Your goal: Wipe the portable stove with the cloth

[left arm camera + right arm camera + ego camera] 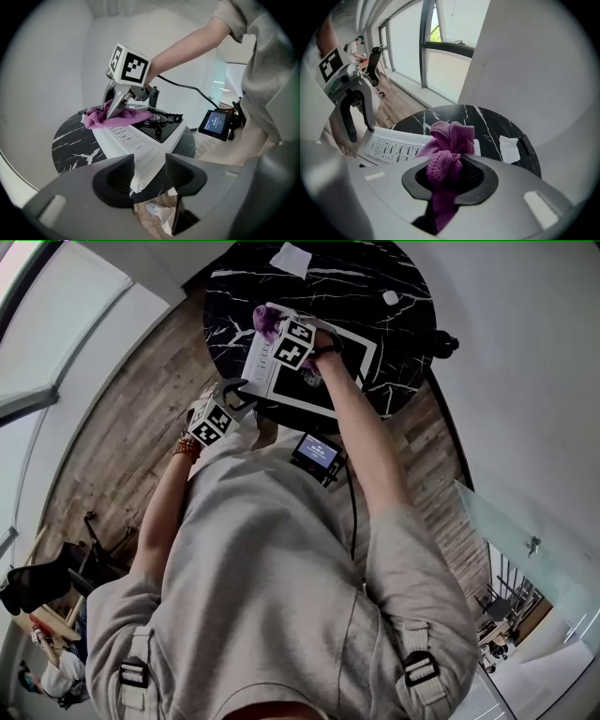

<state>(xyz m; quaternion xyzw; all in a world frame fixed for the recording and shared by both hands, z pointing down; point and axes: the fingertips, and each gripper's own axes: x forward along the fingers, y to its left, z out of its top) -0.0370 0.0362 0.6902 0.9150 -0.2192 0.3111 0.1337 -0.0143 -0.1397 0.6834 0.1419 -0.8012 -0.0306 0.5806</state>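
Note:
The portable stove (259, 359), white with a black cooking top, lies on a round black marble table (375, 287). My right gripper (273, 330) is shut on a bunched purple cloth (263, 319) and points steeply down, pressing it on the stove's far left end. From the left gripper view, the cloth (119, 117) spreads over that end of the stove (140, 145) under the right gripper (110, 111). In the right gripper view the cloth (449, 140) fills the jaws. My left gripper (149, 174) stands open at the stove's near corner, which shows between its jaws.
A white paper square (291, 259) and a small white object (391, 298) lie on the table's far side. A small screen device (316, 454) with a cable hangs at the person's chest. Wooden floor, windows to the left and a white wall surround the table.

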